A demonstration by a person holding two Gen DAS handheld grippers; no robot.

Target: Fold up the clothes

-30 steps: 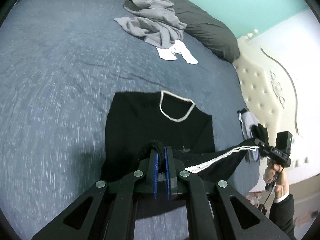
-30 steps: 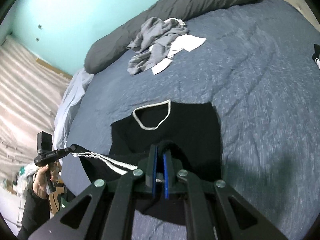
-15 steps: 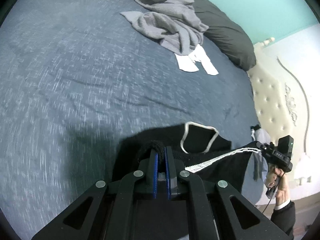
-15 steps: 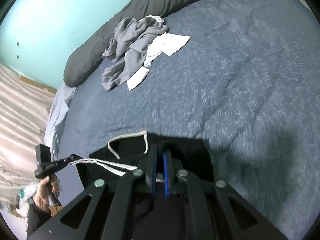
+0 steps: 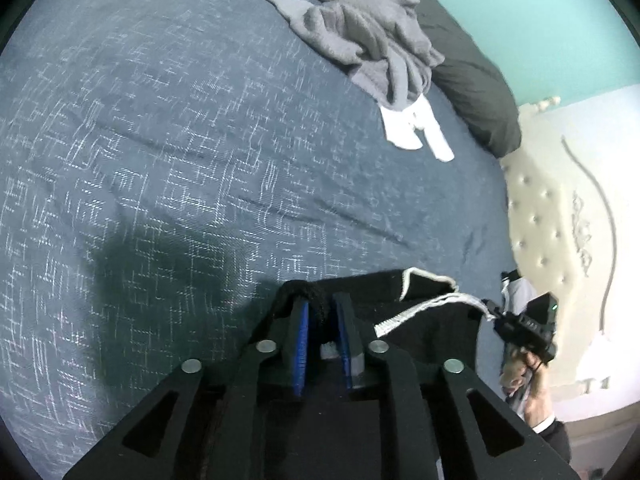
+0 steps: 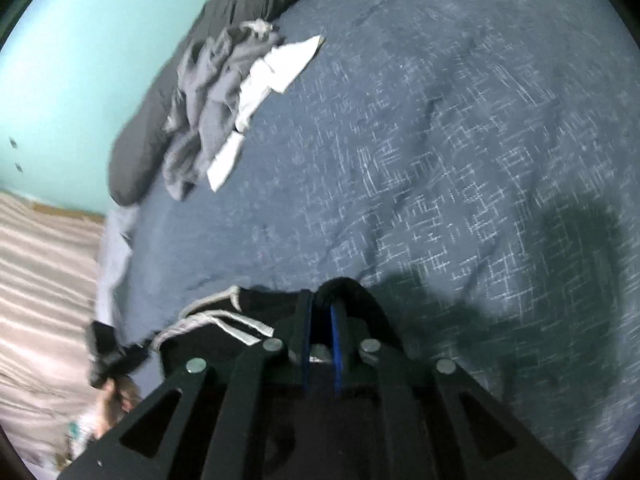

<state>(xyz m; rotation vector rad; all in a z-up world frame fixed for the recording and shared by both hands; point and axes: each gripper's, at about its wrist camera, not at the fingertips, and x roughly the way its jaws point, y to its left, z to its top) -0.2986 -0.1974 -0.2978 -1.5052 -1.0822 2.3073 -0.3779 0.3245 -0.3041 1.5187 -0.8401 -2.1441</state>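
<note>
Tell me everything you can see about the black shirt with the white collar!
The black shirt is soft dark cloth with a white-trimmed neckline and a white ribbed hem. It lies bunched on the blue bedspread at the near edge. Its cloth sits between the jaws of both the left hand-held gripper and the right hand-held gripper, which have just been opening.

A: How was the light?
B: Dim and cool. Dark soft-edged shadows lay on the blue bedspread (image 5: 200, 140) ahead of each camera.

A: Were the pictures sharp?
B: Not quite. The right wrist view was smeared, blurring the grey clothes pile (image 6: 208, 92). Both fisheye views bent hard outward, with black corners. The black garment (image 5: 360, 292) showed almost no detail.
</note>
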